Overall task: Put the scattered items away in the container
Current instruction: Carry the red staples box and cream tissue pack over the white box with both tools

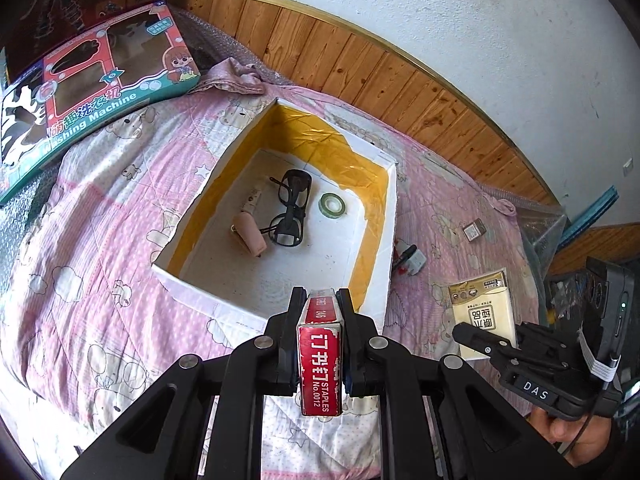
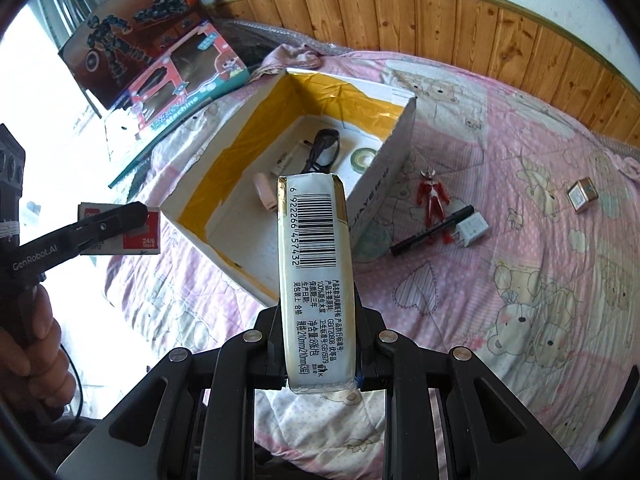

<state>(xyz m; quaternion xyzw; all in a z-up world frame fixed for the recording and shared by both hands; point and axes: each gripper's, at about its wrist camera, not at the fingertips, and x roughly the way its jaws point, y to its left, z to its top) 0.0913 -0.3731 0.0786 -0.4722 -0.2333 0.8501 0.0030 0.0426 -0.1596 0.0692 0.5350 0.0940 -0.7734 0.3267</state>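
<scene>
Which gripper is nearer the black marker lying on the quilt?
Right. The right gripper, holding the tissue pack, is on the marker's side of the box; the left gripper, holding staples, is farther across.

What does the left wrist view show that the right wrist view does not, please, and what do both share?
Only the left wrist view shows the red staples box's end label, clamped in the left gripper. Only the right wrist view shows the cream tissue pack's barcode side in the right gripper, plus the red toy figure. Both show the white yellow-lined box holding black glasses.
</scene>
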